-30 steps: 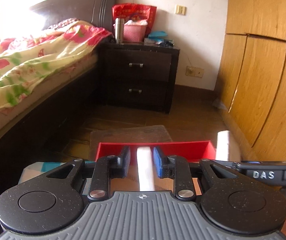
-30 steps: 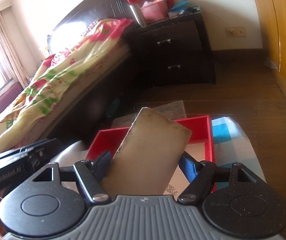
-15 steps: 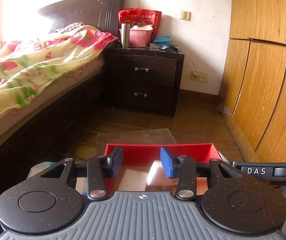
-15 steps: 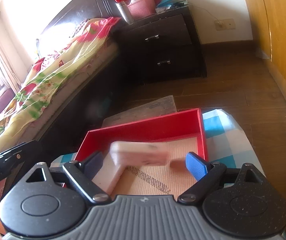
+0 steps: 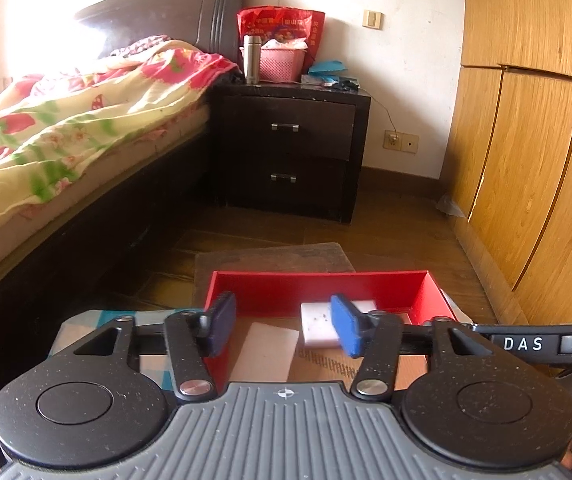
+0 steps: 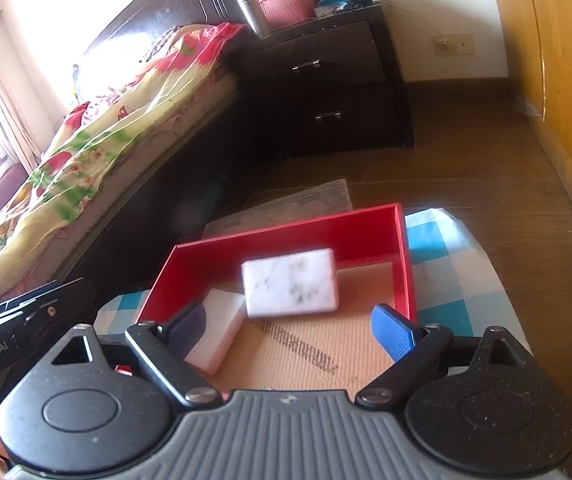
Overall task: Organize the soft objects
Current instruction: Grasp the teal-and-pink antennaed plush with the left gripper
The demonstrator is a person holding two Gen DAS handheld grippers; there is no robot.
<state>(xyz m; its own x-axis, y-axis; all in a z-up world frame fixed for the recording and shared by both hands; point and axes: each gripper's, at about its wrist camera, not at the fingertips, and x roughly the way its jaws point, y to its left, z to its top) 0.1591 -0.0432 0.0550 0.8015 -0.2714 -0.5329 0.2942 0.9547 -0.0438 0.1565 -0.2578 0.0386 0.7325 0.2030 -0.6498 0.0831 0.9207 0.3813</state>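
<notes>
A red box (image 6: pixel 286 236) with a tan liner stands on a blue-and-white checked cloth (image 6: pixel 438 240). Two white sponges are in it. The speckled sponge (image 6: pixel 290 284) shows blurred in the box's middle. The plain sponge (image 6: pixel 218 328) lies flat at the near left. My right gripper (image 6: pixel 290 328) hangs open over the box with nothing between its fingers. In the left wrist view the plain sponge (image 5: pixel 270 354) and the speckled sponge (image 5: pixel 318 322) lie inside the red box (image 5: pixel 318 288). My left gripper (image 5: pixel 282 312) is above them, its jaws opening, nothing pressed between the pads.
A bed with a floral quilt (image 5: pixel 66 120) runs along the left. A dark nightstand (image 5: pixel 290 152) stands behind the box and a wooden wardrobe (image 5: pixel 526 160) lines the right. A brown mat (image 5: pixel 270 256) lies on the floor past the box.
Both grippers opened and let go. The thin plain sponge left my left gripper and the speckled sponge left my right gripper, and both dropped into the red box.
</notes>
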